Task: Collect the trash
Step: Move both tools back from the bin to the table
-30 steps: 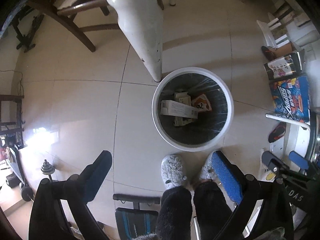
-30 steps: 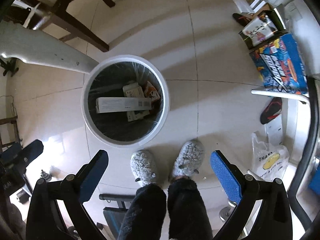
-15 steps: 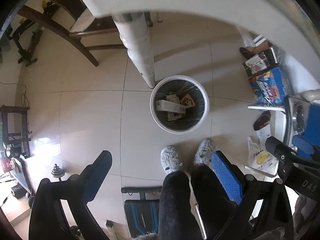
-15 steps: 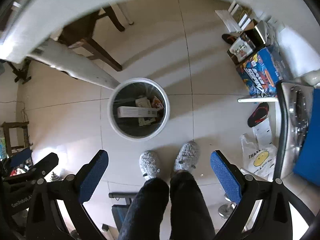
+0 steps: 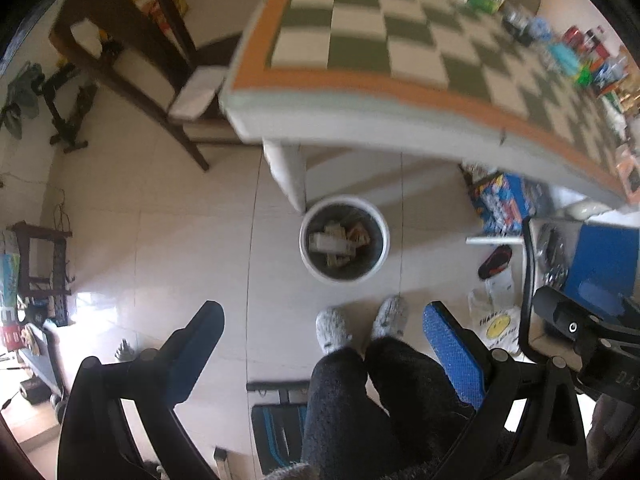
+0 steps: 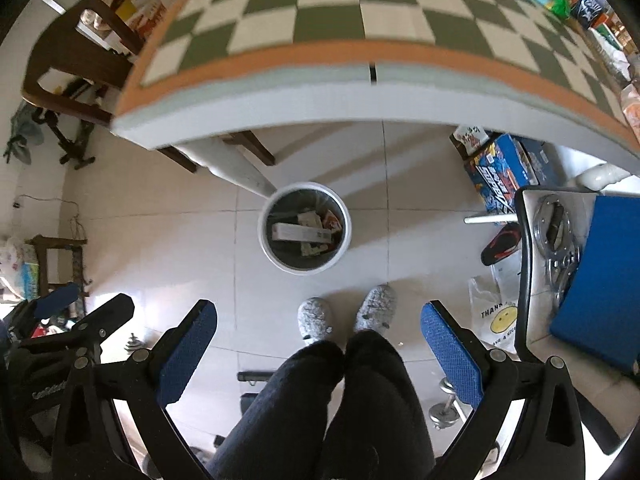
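two empty grippers, left gripper (image 5: 322,344) and right gripper (image 6: 318,336) spread apart, white bin (image 6: 305,227) holding trash below

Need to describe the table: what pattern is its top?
Green-and-cream checks with an orange border on the table top, clearest in the right wrist view.

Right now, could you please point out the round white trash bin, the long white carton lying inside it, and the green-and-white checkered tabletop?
round white trash bin (image 6: 347,236), right wrist view, right rim.
long white carton (image 6: 298,233), right wrist view, middle of its top face.
green-and-white checkered tabletop (image 6: 332,20), right wrist view, a green square near the front edge.
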`<state>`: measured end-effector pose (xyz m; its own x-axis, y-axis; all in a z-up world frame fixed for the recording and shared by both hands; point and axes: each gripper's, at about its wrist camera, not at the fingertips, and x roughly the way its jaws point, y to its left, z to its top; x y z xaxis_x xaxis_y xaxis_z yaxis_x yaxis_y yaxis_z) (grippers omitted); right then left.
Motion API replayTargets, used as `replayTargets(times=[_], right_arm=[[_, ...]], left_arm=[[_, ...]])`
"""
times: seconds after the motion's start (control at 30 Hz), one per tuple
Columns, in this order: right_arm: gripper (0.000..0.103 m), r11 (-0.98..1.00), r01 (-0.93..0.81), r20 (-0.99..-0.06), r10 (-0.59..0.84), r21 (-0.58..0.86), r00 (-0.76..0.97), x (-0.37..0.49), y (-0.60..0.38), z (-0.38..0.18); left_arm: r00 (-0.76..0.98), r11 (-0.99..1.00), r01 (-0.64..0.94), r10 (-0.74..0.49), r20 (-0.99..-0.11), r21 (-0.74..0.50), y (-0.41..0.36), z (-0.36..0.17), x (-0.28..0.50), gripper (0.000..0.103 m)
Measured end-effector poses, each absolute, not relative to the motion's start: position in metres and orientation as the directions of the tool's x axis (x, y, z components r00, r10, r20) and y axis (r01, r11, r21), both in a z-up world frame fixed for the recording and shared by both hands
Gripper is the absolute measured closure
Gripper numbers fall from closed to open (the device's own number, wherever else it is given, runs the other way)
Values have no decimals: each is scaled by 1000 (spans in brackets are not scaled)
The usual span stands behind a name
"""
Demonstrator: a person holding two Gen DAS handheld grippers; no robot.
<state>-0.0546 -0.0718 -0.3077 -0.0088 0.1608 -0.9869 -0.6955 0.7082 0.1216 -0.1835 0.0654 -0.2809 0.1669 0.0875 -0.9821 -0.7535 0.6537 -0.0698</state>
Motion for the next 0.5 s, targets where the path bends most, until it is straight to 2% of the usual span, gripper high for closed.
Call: replayTargets(times=[0.17, 0.3, 0.5], right_arm=[[0, 756, -623, -968, 250, 202, -10, -23, -65, -258], [0, 796, -555, -952, 304, 243, 19, 30, -60, -228], [0, 869, -420, -941, 326, 262, 87, 145, -62, -211]], left_arm=[[240, 672, -736, 144, -960, -83, 89, -237, -142, 1], [275, 697, -715, 196, -941, -64, 115, -209, -79, 1], [313, 684, -719, 160, -936, -123, 164, -191, 34, 1]])
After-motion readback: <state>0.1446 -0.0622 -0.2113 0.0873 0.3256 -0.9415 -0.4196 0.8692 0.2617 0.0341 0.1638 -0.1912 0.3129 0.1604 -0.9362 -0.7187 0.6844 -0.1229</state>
